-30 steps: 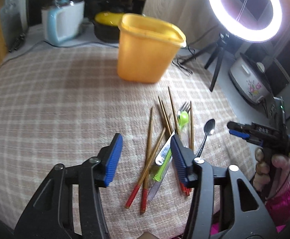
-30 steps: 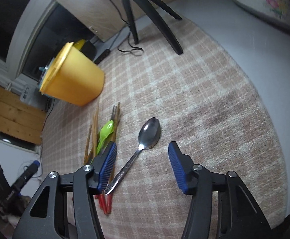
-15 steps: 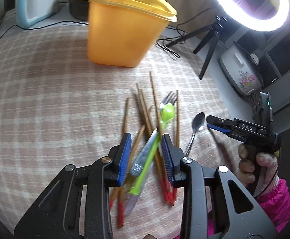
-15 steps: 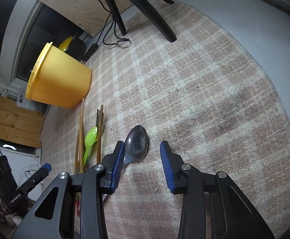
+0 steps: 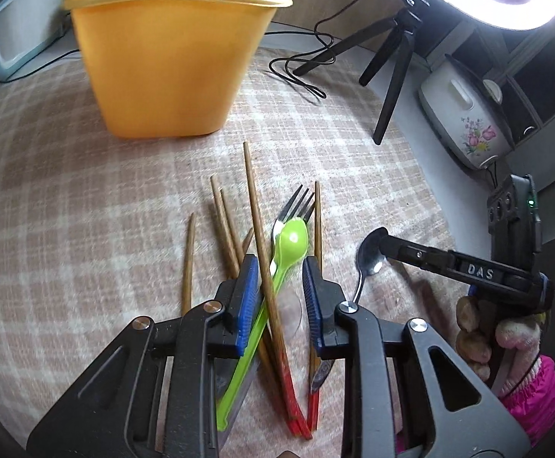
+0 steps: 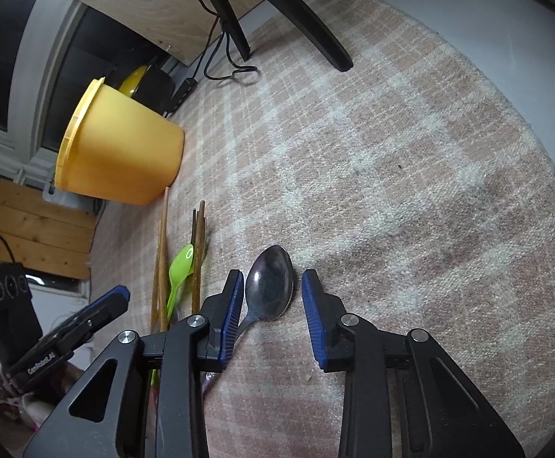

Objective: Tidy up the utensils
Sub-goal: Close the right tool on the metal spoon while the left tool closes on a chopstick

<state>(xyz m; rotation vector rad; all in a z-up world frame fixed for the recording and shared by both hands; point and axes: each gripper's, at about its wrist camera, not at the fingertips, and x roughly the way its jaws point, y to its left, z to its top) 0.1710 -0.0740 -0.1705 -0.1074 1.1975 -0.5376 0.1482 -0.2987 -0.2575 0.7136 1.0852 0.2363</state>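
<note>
My left hand-held gripper (image 5: 279, 297) sits low over the pile of utensils, its blue pads parted with a gap between them — released, though a red-tipped chopstick (image 5: 264, 252) and the handle of the green plastic spoon (image 5: 291, 240) run straight through that gap. The left pad looks to be touching the green handle; I cannot tell whether the right pad touches anything. A metal fork (image 5: 294, 202) lies partly under the green spoon's bowl, and more chopsticks (image 5: 220, 217) fan out to the left on the checked cloth (image 5: 67, 210) covering the counter. The yellow tub (image 5: 170, 49) stands upright beyond the pile, near the chopstick tips.

My right hand-held gripper (image 6: 271, 305) is just beside the pile, straddling the bowl of the metal spoon (image 6: 271, 286) — pads apart, not clenched, the spoon lying flat on the cloth with its handle passing under the left finger. In that view the tub (image 6: 121, 152) is off to the left, and the other gripper's body shows at the lower left edge. A tripod (image 5: 396, 49) stands farther back.
</note>
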